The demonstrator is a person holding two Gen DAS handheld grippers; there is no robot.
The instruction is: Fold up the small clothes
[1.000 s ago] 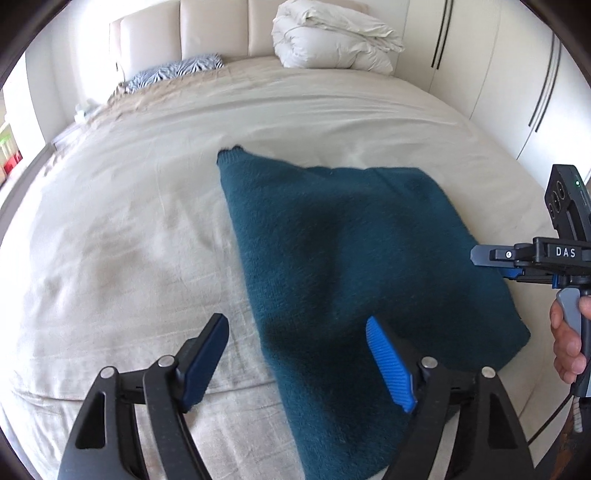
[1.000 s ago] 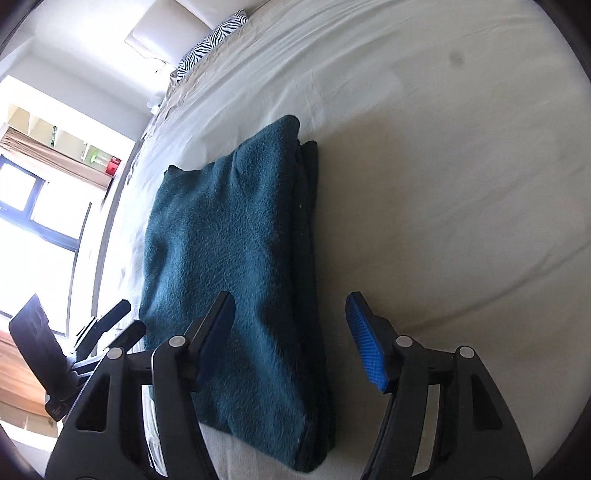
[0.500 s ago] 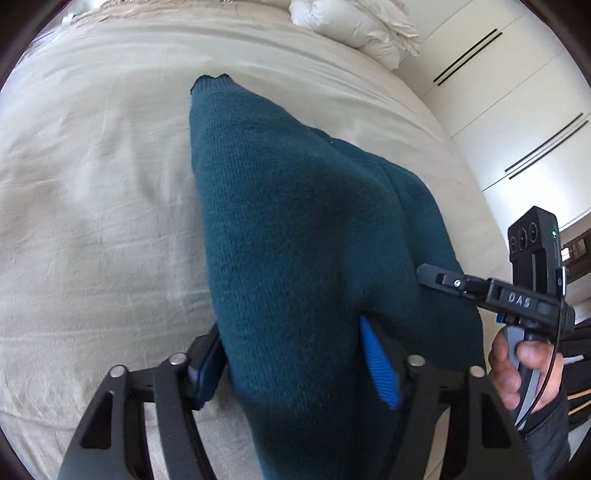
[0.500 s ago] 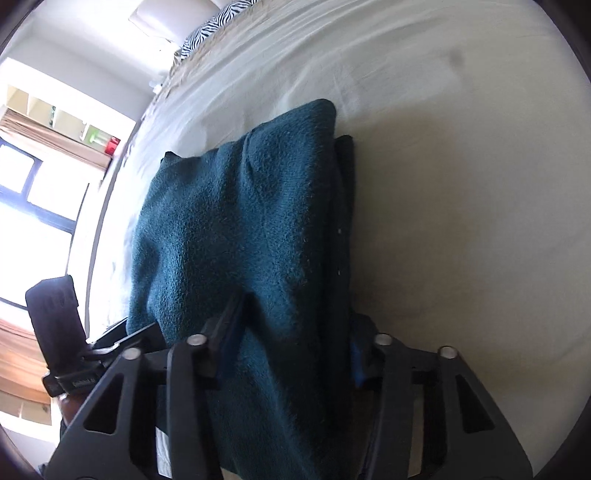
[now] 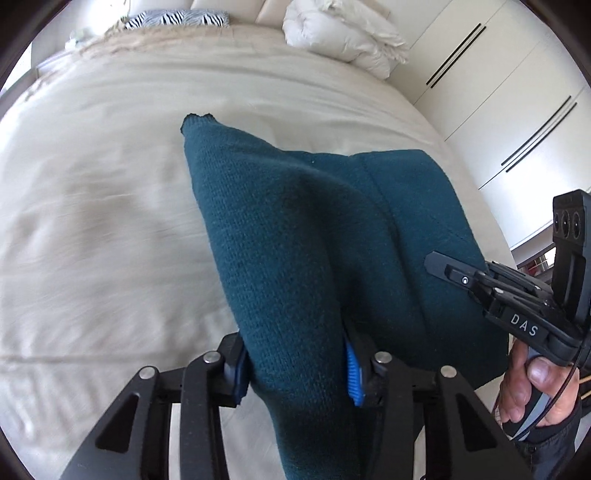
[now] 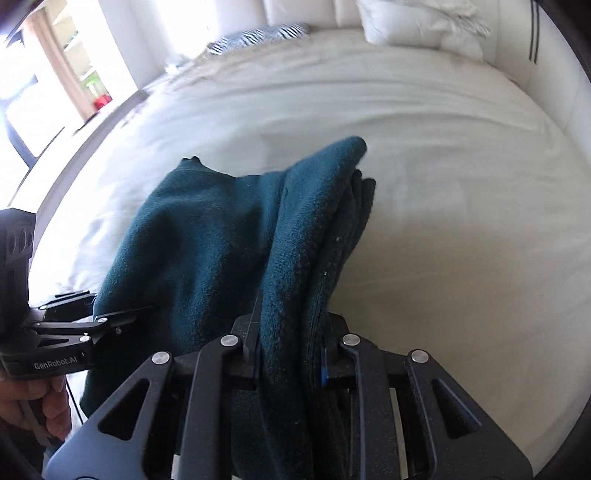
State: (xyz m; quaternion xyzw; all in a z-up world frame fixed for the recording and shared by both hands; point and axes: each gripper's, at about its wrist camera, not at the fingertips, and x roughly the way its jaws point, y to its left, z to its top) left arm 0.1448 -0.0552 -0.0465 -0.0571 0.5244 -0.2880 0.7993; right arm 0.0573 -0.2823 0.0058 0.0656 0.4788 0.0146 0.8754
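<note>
Cream bedsheet stretched wide and bare around the folded dark teal knitted sweater, with white wardrobe doors far right. Left gripper and right gripper had just been closing, each pinching a near sweater corner, pads mostly hidden by fabric.

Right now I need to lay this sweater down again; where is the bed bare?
Bare sheet lies left of the sweater, and beyond it up to the zebra pillow and white duvet. The near edge is crowded by both grippers.
</note>
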